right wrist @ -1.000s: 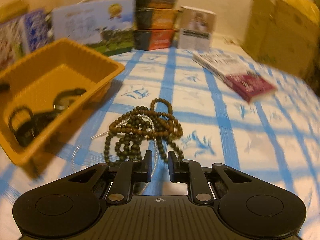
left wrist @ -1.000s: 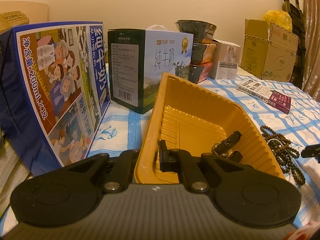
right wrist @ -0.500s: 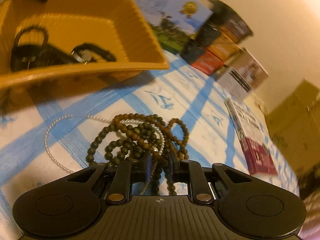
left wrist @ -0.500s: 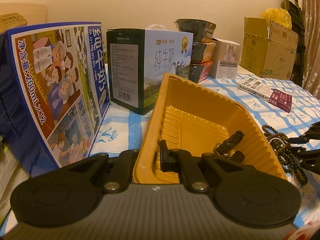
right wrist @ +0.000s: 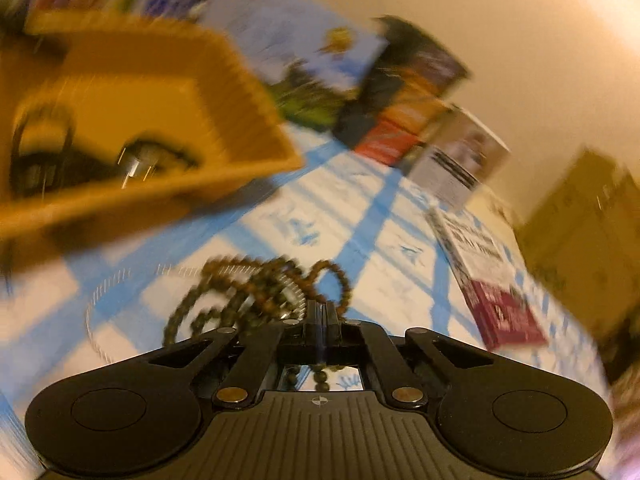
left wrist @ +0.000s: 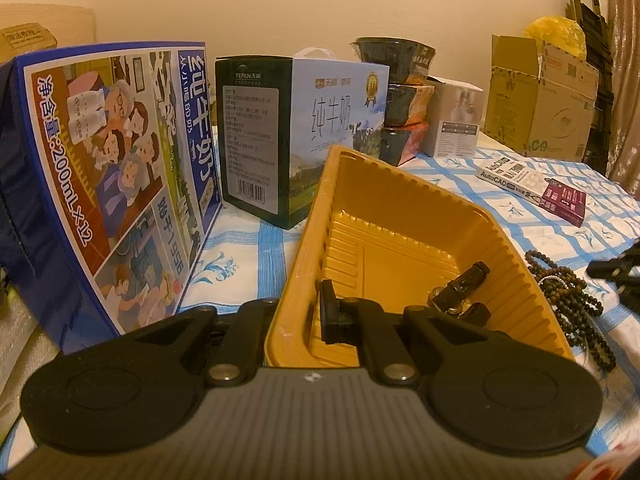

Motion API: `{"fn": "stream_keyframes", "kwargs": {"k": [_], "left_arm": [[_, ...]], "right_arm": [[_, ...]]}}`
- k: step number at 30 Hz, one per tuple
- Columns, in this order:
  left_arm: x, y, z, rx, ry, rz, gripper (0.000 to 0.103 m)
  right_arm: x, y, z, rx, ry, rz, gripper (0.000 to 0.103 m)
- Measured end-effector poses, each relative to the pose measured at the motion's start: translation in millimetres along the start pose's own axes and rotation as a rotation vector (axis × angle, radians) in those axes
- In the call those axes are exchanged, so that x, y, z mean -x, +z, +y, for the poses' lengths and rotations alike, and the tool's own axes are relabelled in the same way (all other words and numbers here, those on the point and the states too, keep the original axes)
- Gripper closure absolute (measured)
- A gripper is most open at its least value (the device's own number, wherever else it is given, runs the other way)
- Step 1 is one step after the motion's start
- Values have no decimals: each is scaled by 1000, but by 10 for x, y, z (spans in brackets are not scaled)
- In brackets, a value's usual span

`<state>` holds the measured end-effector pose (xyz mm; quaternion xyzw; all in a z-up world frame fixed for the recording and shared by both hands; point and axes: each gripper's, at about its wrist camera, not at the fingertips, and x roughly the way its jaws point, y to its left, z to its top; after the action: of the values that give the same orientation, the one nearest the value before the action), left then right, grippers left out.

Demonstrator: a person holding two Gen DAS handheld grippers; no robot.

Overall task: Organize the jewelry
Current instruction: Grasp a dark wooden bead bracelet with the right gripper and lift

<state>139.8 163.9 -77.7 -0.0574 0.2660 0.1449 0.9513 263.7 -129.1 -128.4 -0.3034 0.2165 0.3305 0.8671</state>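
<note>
Left gripper [left wrist: 298,316] clamps the yellow tray's rim [left wrist: 280,312]; right gripper [right wrist: 320,314] is closed on the tangled wooden bead strands [right wrist: 256,292] on the checked cloth [right wrist: 400,248].

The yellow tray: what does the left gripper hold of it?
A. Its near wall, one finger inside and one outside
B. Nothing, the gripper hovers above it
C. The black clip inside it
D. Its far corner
A: the left gripper is shut on the near wall of the yellow tray, with one finger inside and the other outside.
</note>
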Motion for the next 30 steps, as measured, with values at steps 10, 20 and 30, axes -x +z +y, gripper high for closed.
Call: {"fn": "stream_keyframes", "kwargs": {"k": [10, 20, 30], "left_arm": [[-37, -2, 28, 11, 0, 3, 94], [-70, 20, 20, 3, 2, 2, 94], [-76, 25, 13, -3, 2, 0, 94]], "right_arm": [[-154, -173, -849, -737, 101, 101, 73], [-318, -515, -1090, -1220, 229, 130, 74], [-386, -616, -1143, -1420, 293, 145, 80]]}}
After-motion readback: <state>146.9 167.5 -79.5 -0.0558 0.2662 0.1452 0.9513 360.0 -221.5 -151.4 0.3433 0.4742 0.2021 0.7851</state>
